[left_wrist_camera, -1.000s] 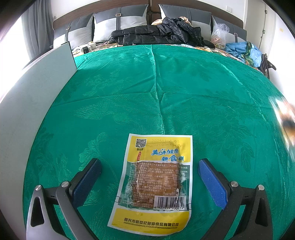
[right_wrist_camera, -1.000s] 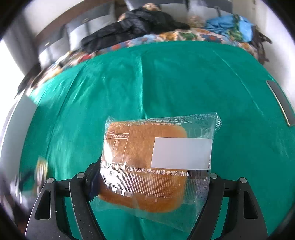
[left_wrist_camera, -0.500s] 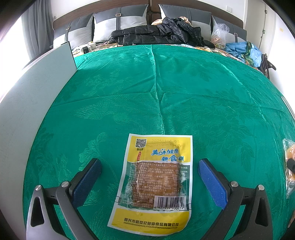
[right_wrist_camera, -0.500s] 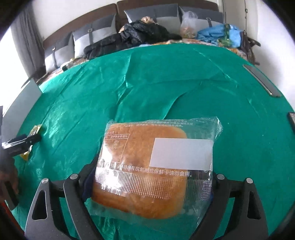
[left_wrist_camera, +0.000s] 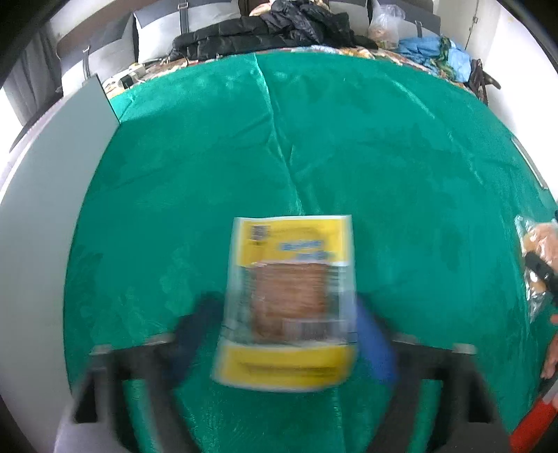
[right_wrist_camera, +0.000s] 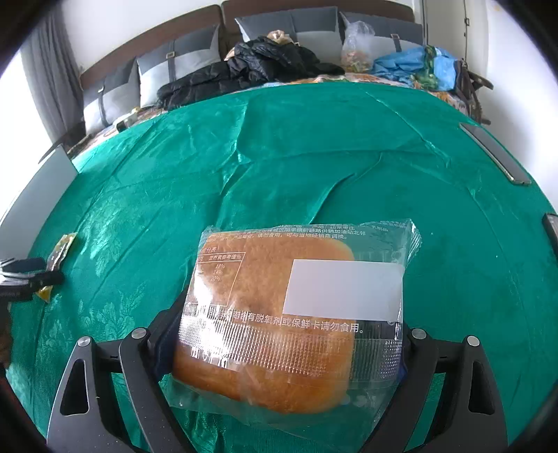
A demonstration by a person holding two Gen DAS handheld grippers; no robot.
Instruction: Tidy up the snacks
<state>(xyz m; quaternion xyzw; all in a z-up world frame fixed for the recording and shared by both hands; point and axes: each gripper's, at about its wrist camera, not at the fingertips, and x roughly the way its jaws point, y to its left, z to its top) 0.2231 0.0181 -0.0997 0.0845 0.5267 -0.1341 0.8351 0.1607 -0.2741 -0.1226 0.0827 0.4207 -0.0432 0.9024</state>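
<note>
The left gripper point(left_wrist_camera: 289, 334), blurred, has its blue pads against both sides of the flat yellow-and-clear snack packet point(left_wrist_camera: 287, 299) near the green cloth's point(left_wrist_camera: 383, 156) front edge. The right gripper point(right_wrist_camera: 279, 348) clamps the clear-wrapped golden bread loaf point(right_wrist_camera: 275, 324) above the cloth.

Both wrist views look low across the green cloth point(right_wrist_camera: 314, 146) toward the headboard point(right_wrist_camera: 195, 21).

Right wrist view: green cloth point(right_wrist_camera: 314, 167) open from 10 to 2 o'clock. Obstacles: grey board point(right_wrist_camera: 42, 188) at 9, yellow packet point(right_wrist_camera: 57, 256) beside it, black jacket point(right_wrist_camera: 251, 69) at 12.
</note>
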